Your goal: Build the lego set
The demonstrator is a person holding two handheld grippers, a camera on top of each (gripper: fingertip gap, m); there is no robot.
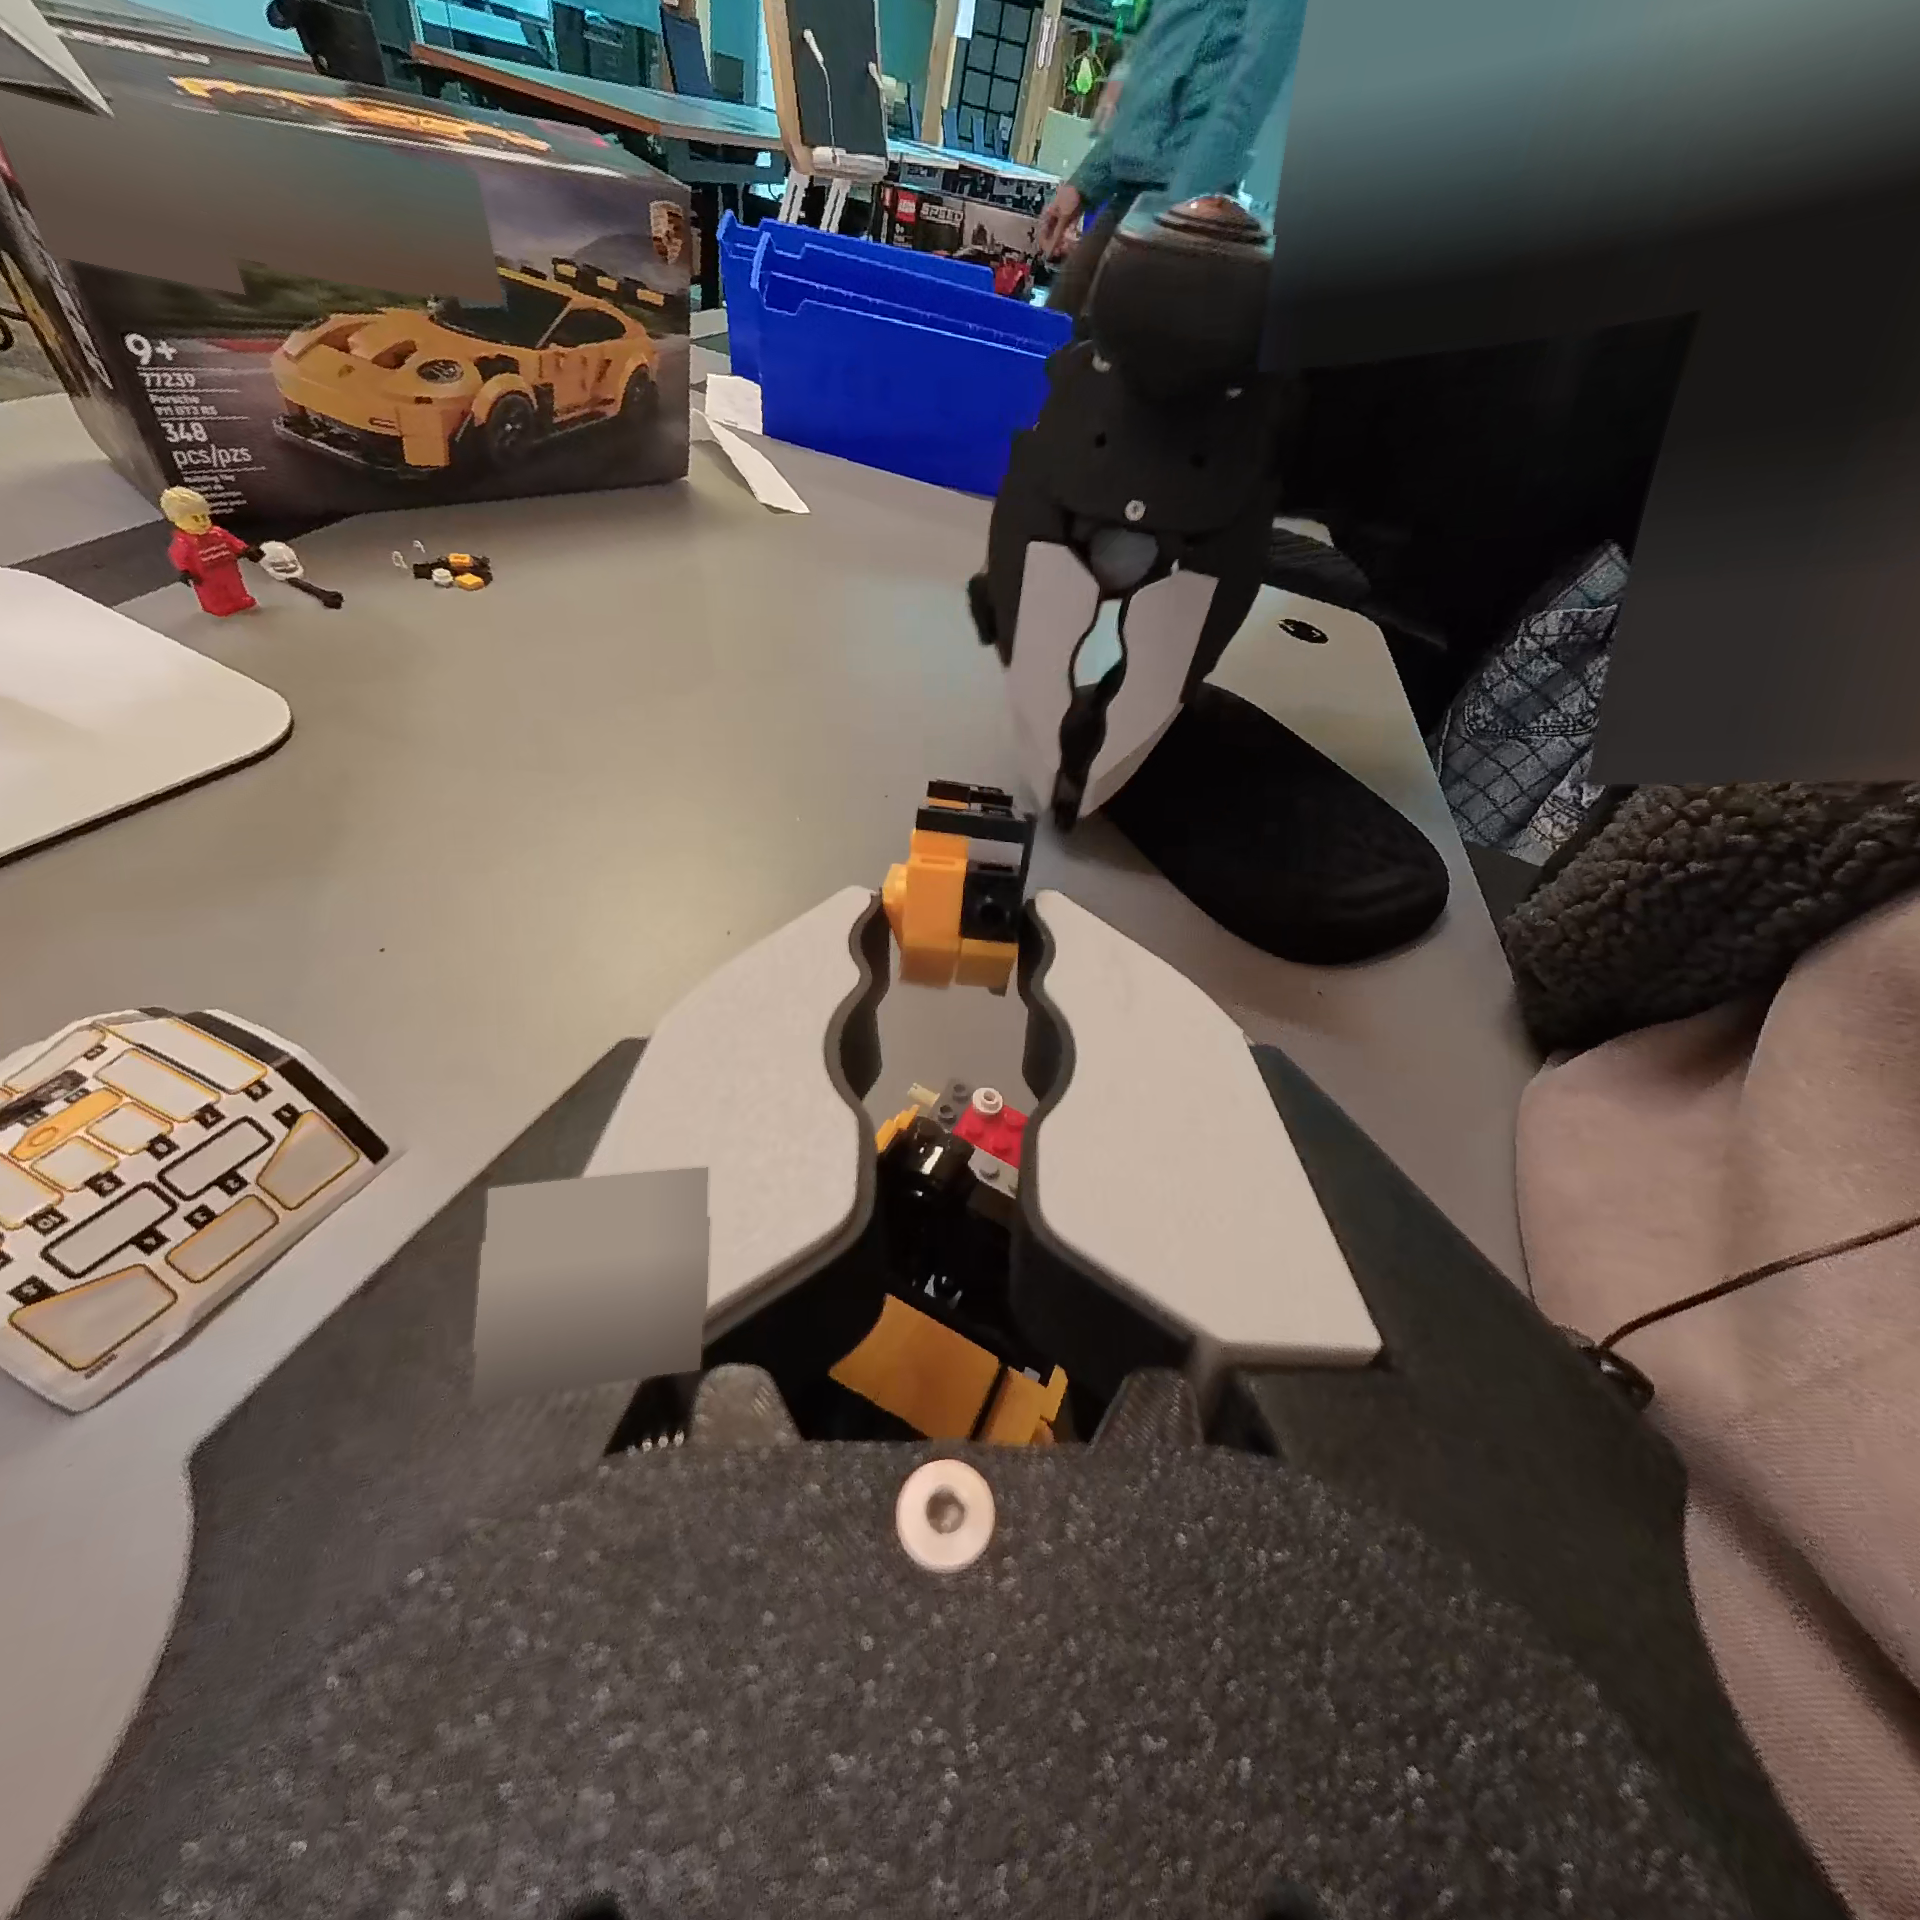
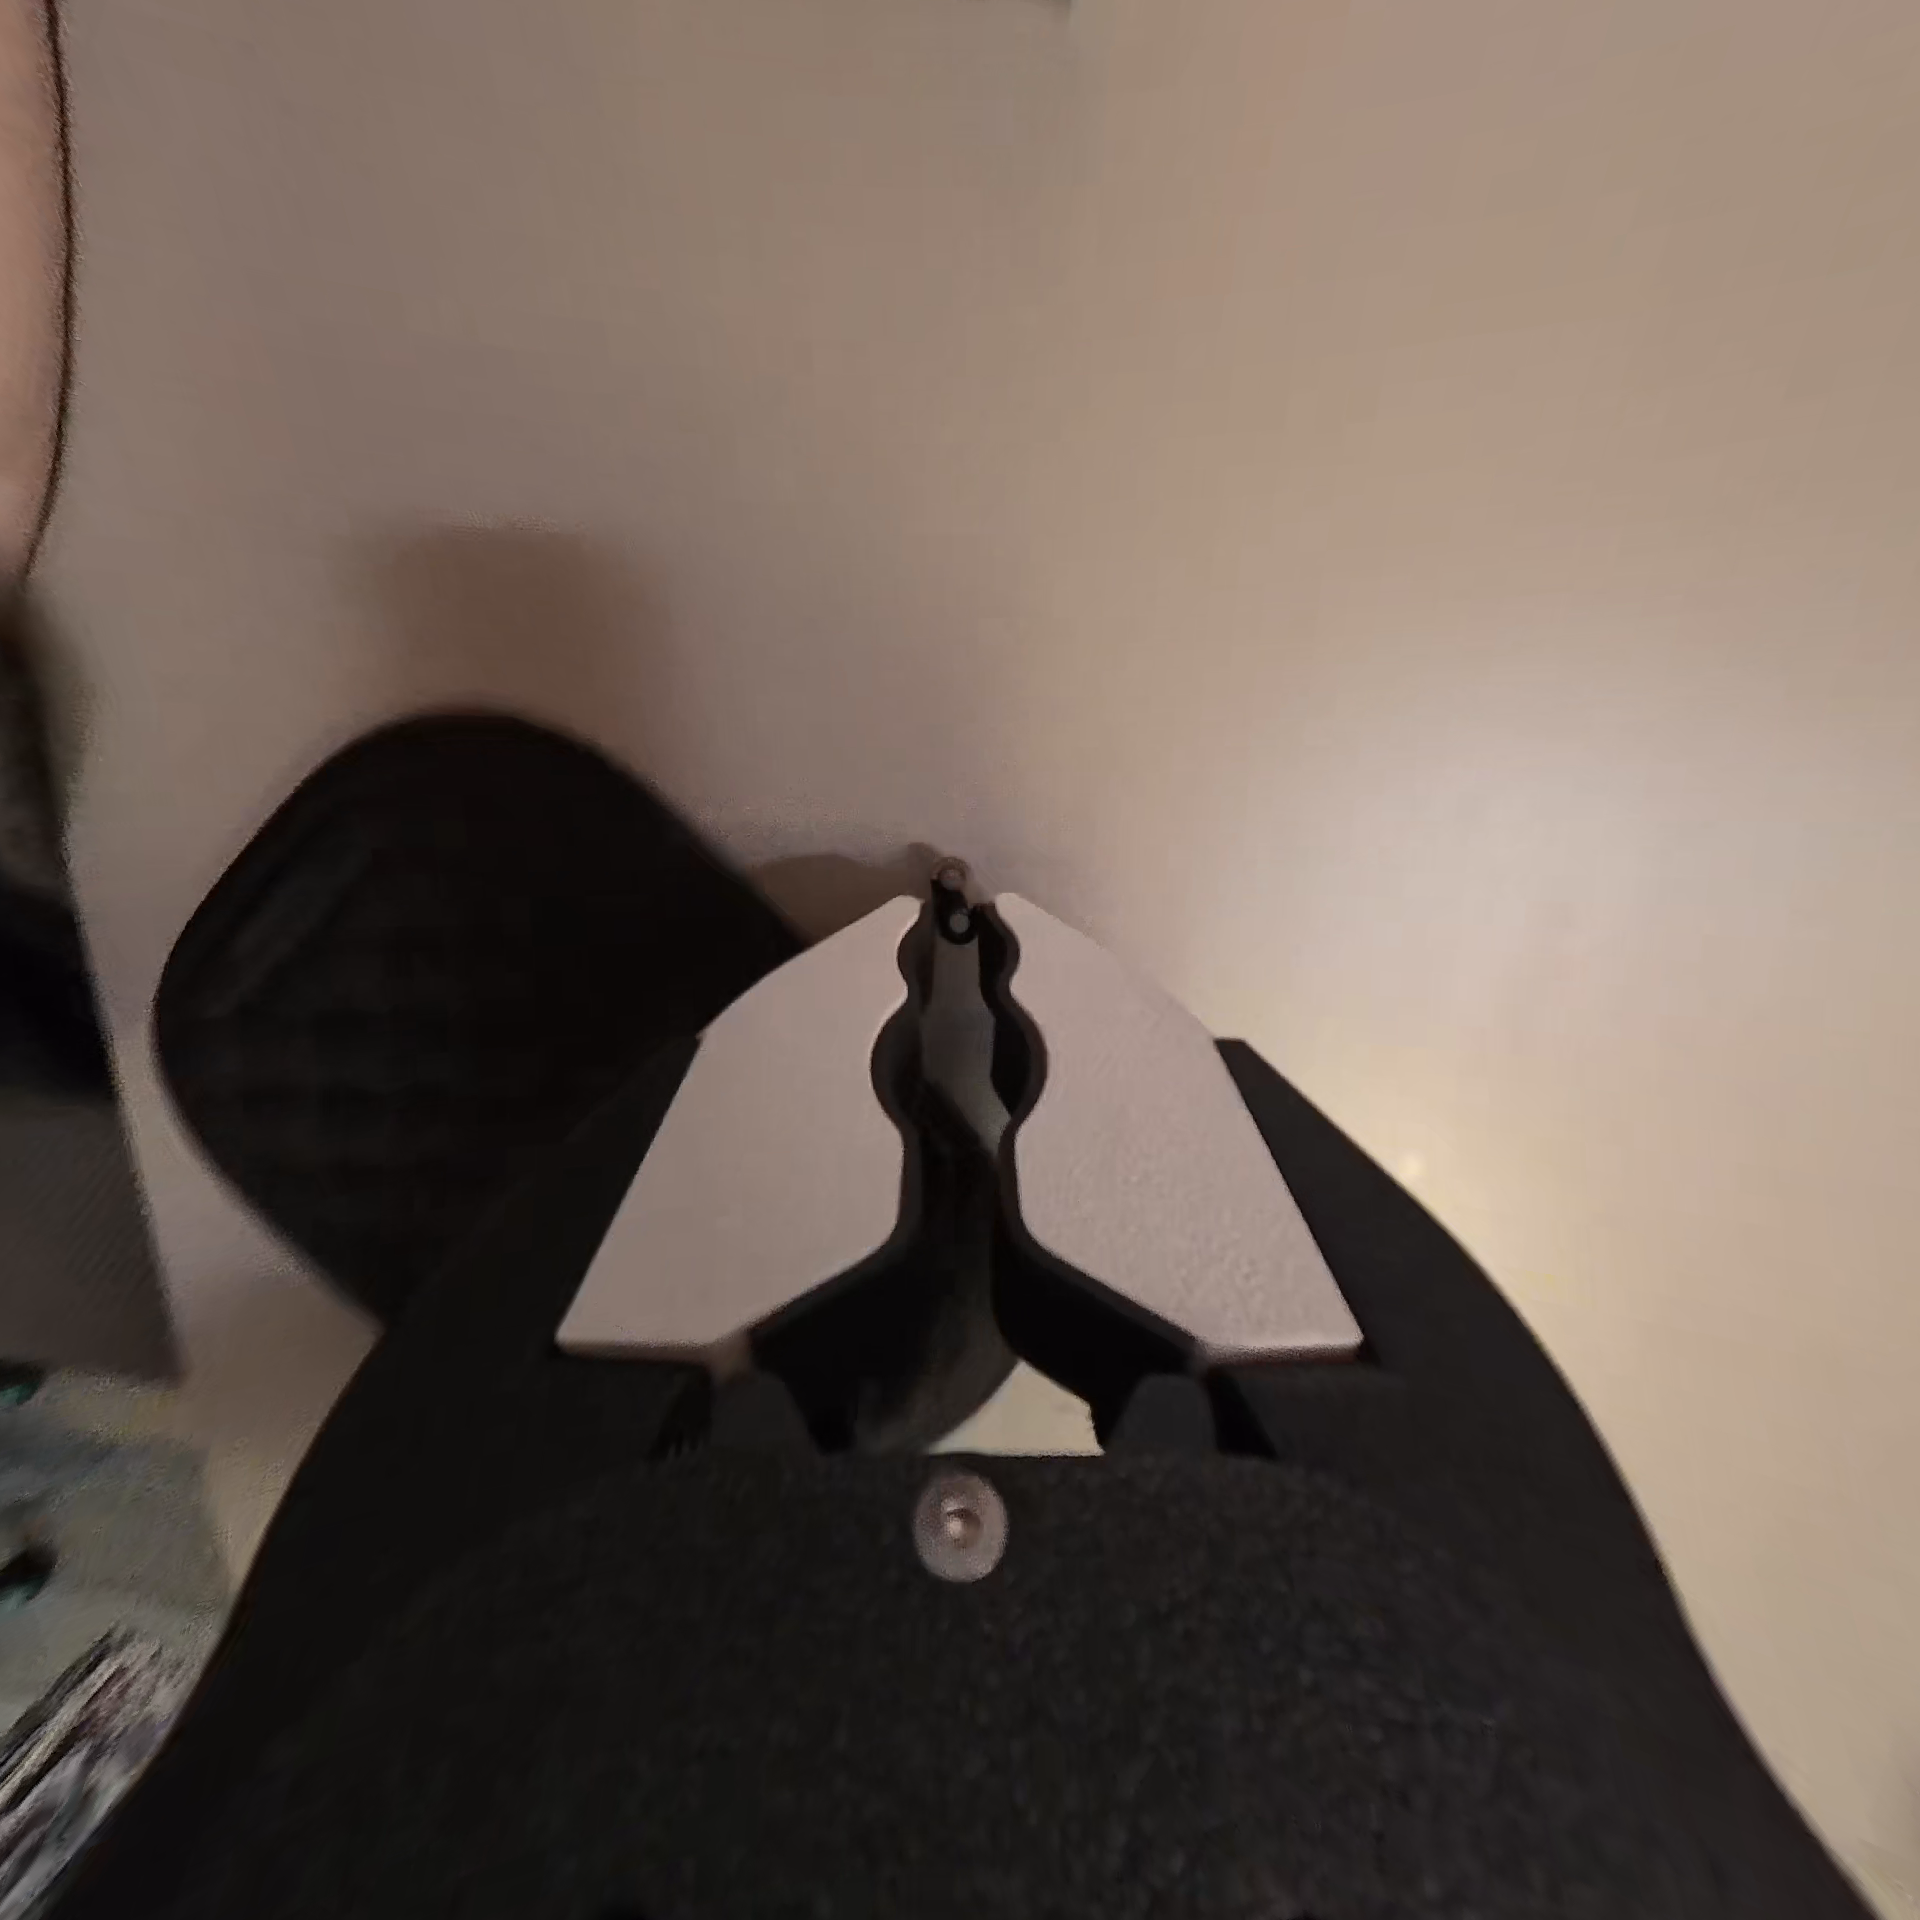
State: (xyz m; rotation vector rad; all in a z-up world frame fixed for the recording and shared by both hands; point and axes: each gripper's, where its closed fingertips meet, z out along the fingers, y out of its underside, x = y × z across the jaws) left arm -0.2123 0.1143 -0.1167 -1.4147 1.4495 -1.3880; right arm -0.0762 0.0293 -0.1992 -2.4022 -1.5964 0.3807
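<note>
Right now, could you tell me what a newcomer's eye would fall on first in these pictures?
Centre of the left wrist view: the left tongs clamp an orange-and-black lego assembly, while the right tongs, pinching a small black piece, point down just beyond it. At far left stands the lego box, a red minifigure before it.

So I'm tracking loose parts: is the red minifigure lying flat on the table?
No, the red minifigure stands upright on the grey table, in front of the set's box.
</note>
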